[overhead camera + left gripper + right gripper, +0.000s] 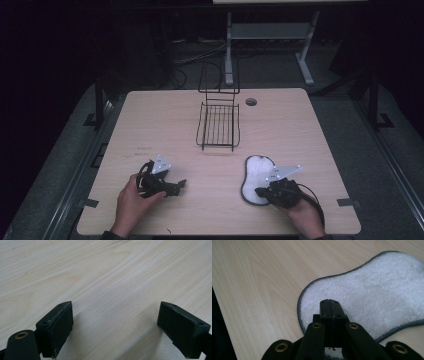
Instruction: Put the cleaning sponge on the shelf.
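Note:
A white fluffy cloth (256, 172) with a dark grey edge lies flat on the pale wooden table (165, 120), at the front right. My right gripper (260, 191) hovers over its near end, jaws pressed together. In the right gripper view the shut jaws (329, 301) point at the cloth (377, 292), and I see no fabric pinched between them. My left gripper (181, 184) rests low at the front left, held by a hand. Its two pads stand wide apart over bare wood in the left gripper view (116, 315), with nothing between them.
A black wire basket (218, 126) with a tall wire back stands at the middle rear of the table. A round cable hole (251, 102) sits to its right. Beyond the far edge stand a grey desk frame (229, 45) and cables on the floor.

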